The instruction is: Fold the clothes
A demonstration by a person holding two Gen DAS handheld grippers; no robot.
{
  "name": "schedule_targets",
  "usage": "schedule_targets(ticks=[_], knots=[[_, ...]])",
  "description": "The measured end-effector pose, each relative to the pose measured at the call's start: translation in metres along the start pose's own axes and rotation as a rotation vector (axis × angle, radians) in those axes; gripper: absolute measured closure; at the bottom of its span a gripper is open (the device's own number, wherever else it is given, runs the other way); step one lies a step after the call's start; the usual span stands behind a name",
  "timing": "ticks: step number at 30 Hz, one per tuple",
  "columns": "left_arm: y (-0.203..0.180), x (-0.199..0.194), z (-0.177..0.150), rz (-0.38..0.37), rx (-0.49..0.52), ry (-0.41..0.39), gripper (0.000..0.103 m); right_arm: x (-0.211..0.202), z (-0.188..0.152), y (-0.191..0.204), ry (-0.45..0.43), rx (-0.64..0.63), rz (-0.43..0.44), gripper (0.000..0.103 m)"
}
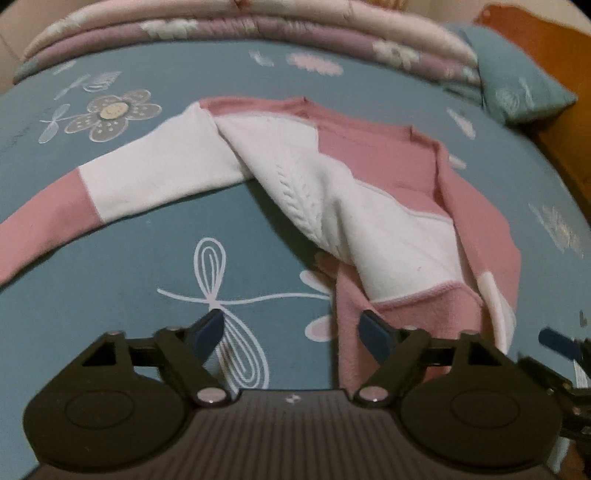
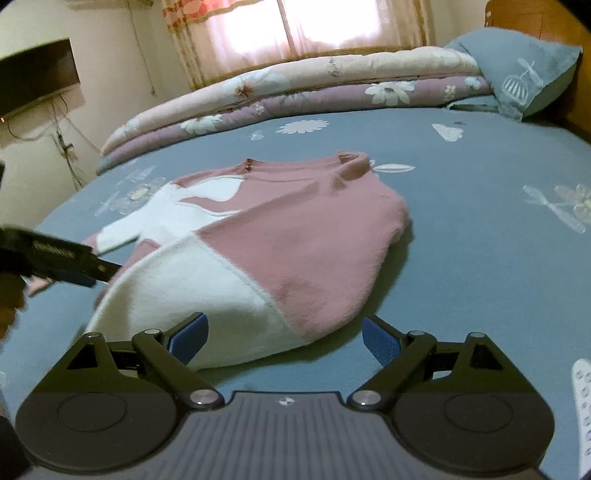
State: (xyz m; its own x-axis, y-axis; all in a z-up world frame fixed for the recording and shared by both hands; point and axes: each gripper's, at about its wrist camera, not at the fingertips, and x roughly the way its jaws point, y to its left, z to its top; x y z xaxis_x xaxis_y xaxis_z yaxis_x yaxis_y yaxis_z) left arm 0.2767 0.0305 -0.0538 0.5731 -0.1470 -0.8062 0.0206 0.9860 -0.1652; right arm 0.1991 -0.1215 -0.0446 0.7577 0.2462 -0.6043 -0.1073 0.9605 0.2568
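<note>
Nearest in the left wrist view, the left hand-held gripper (image 1: 291,332) has its blue pads spread apart and holds nothing; a pink fold of the sweater (image 1: 369,192) hangs just beside its right pad. In the right wrist view, the right hand-held gripper (image 2: 284,338) is likewise spread wide and empty, its pads either side of the sweater's white near edge. The pink-and-white sweater lies partly folded on the blue floral bed (image 2: 480,258), one sleeve stretching toward 9 o'clock. Farther off at 12 o'clock lies a folded floral quilt (image 2: 295,96), with a blue pillow (image 2: 532,74) at 1 o'clock before a curtained window (image 2: 295,26).
</note>
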Motion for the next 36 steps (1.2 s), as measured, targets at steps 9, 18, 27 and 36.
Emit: schedule_targets(ticks=[9,18,27,36], knots=[[0.023,0.020,-0.018,0.006,0.004,-0.029,0.017,-0.032,0.002,0.048,0.015,-0.048,0.003,0.016],[0.022,0.022,-0.025,0.034,0.032,-0.070,0.016,0.015,0.051,0.094,0.104,-0.038,-0.063,0.016],[0.022,0.019,-0.025,-0.019,-0.004,-0.059,0.016,0.016,0.028,0.092,0.165,-0.121,-0.127,0.048],[0.019,0.021,-0.025,-0.014,-0.011,-0.059,0.016,0.010,0.033,0.078,0.189,-0.141,-0.110,0.062]])
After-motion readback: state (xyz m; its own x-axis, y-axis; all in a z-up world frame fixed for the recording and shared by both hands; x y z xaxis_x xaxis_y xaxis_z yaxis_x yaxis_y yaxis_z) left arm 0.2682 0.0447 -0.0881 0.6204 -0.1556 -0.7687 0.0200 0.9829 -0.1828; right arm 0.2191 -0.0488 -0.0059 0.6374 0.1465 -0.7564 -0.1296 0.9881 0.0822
